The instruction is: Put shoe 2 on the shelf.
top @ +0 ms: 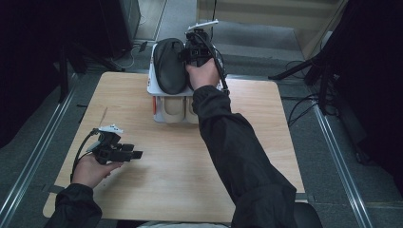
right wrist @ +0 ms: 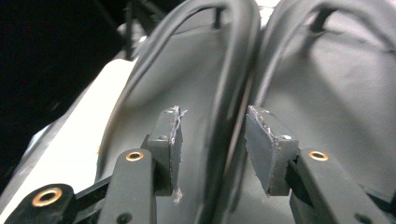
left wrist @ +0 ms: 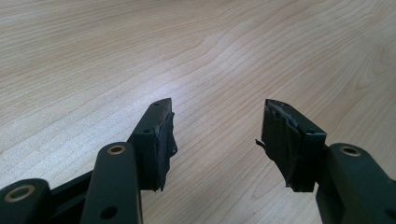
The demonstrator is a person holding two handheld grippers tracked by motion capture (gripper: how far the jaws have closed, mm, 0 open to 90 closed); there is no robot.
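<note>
Two black slippers lie side by side on top of a small white rack (top: pixel 150 86) at the table's far edge. The left slipper (top: pixel 170 64) (right wrist: pixel 196 60) shows in full from above; the right slipper (right wrist: pixel 341 84) sits under my right hand. My right gripper (top: pixel 196 47) (right wrist: pixel 215 126) hovers over them, open, its jaws straddling the seam where the slippers' rims meet, pads apart from the rubber. My left gripper (top: pixel 137 153) (left wrist: pixel 217 121) rests low at the near left of the wooden table (left wrist: pixel 140 46), open, with bare wood between its fingers.
A pale pair of slippers (top: pixel 174 108) fills the rack's lower shelf. The wooden table (top: pixel 166 185) stretches from the rack to the near edge. Dark stands and cables crowd the floor at left and right, and metal rails run along both sides.
</note>
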